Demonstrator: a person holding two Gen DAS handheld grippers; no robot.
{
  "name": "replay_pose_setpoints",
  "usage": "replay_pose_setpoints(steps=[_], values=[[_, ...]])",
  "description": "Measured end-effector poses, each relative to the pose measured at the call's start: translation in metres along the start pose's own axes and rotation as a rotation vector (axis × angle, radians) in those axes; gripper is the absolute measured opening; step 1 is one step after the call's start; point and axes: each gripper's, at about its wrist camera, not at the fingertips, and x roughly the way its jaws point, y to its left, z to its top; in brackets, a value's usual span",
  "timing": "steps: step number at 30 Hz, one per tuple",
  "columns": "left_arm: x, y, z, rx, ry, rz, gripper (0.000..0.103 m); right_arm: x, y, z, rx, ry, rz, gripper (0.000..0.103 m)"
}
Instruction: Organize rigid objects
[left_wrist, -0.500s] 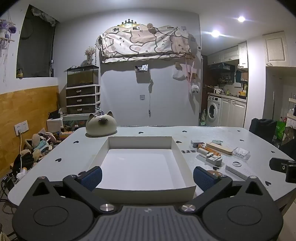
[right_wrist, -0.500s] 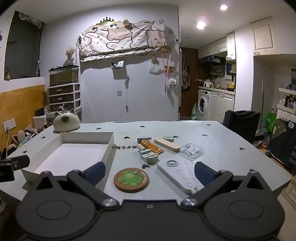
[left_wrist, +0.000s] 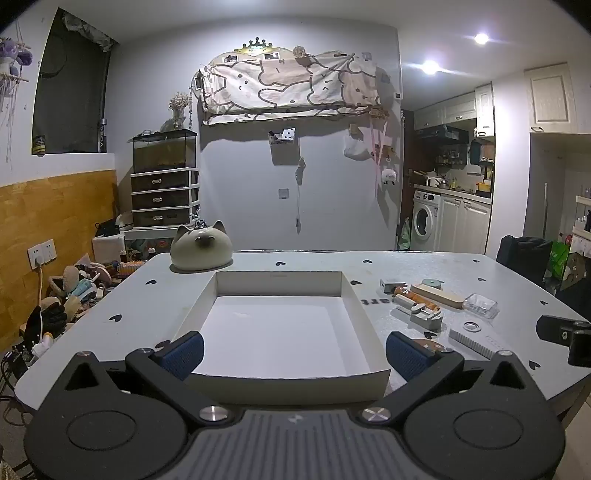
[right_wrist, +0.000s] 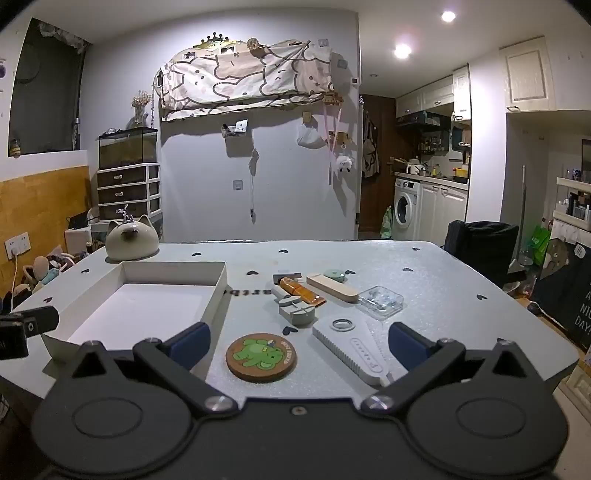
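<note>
No visible shift since half second ago. Coaster (right_wrist: 261, 357) near table (right_wrist: 436, 280) front edge, centred under right gripper (right_wrist: 297, 345), jaws wide, empty, likely first pick. Tray (left_wrist: 369, 321) empty; left gripper (left_wrist: 293, 354) spread, empty, hovering at its near wall.

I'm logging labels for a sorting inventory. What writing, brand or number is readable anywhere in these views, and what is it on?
"artb", partly hidden, upside down: printed on the table beside the white box.
"NIG" and "DAY": dark sign at the right edge, cut off.
Curved lettering on the round frog coaster: too small to read.
Markings on the white ruler-like tool: too blurred to read.
Vertical white letters on the dark pole by the window: illegible.
</note>
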Motion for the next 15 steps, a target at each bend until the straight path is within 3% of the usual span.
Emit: replay_pose_setpoints(steps=[15], values=[[-0.0001,0.0003,0.0000,-0.002,0.000,0.000,0.103,-0.0005,-0.0004,0.0004,-0.004,0.001,-0.002,0.103]])
